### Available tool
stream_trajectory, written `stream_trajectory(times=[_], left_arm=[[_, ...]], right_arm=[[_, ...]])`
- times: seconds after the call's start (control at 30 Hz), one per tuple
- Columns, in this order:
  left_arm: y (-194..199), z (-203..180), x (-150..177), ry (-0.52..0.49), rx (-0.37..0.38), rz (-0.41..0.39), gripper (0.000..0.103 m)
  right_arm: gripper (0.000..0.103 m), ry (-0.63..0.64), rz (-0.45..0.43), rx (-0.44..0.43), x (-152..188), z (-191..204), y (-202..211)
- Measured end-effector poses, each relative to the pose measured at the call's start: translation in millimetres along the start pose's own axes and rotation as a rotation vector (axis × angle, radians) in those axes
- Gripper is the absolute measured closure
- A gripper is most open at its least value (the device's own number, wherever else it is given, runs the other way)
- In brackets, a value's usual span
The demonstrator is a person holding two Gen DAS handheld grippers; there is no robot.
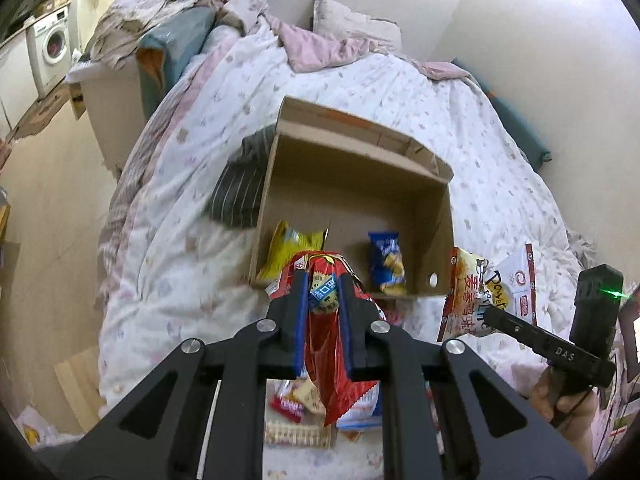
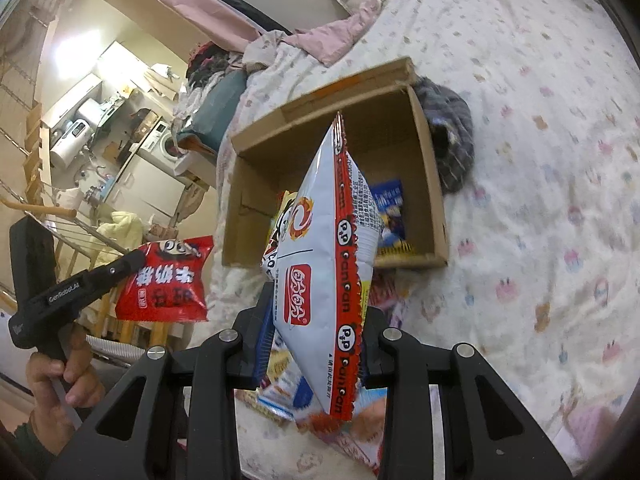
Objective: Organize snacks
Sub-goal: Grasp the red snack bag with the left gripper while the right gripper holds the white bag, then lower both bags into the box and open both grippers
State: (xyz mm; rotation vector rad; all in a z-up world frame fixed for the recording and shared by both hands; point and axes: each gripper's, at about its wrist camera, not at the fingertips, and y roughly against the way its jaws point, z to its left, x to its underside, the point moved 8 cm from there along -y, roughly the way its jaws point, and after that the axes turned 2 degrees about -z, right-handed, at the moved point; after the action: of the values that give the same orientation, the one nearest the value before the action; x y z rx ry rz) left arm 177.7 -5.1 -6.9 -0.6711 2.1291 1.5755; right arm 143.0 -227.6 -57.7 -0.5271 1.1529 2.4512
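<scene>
Jaws of the left gripper (image 1: 324, 284) are pinched tight on a red snack packet (image 1: 336, 360), which hangs in the air between the blue-edged fingers (image 1: 298, 320); in the right wrist view the same packet (image 2: 166, 280) shows side-on in that gripper (image 2: 132, 260), with a hand (image 2: 60, 376) around the grip below. The right gripper (image 2: 316, 320) is closed on a white and red snack bag (image 2: 324, 272), clamped near its lower end so that the bag stands up between the jaws, its top corner tilted toward the box. From the left wrist view this bag (image 1: 492, 288) shows off to the right, with the right hand (image 1: 560, 396) around the handle below.

Under both grippers a loose heap of snack packets (image 1: 304, 404) lies on the bedspread (image 1: 500, 184), white with small pastel prints.

Just beyond the heap sits an open cardboard box (image 1: 440, 216), its flap folded back on the far side. Inside it lie a yellow packet (image 1: 288, 252) to the left and a blue packet (image 1: 386, 260) to the right, apart from each other. A dark striped cloth (image 1: 240, 188) lies against the box's outer wall.

Farther off are a pillow (image 1: 352, 20) and a crumpled pink sheet (image 1: 320, 48) at the head of the bed, and a washing machine (image 1: 52, 44) in the room beyond.
</scene>
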Motion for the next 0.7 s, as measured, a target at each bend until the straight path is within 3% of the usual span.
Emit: stream_trajectory(times=[0.27,0.43,0.7], left_arm=[[-33,-15,-37,-0.061,0.0,-0.001,0.092],[-62,-18,-49,-0.084,-0.008,0.014,0.092],[-120,-18,-40,-0.088,0.012,0.07,0.092]], right_arm=[[0.069,0.044,0.0,0.024,-47,10,-21],[0.069,0.0,0.01,0.006,-70,4,-43],[0.069,-0.061,0.09,0.012,-59,-24,-90]])
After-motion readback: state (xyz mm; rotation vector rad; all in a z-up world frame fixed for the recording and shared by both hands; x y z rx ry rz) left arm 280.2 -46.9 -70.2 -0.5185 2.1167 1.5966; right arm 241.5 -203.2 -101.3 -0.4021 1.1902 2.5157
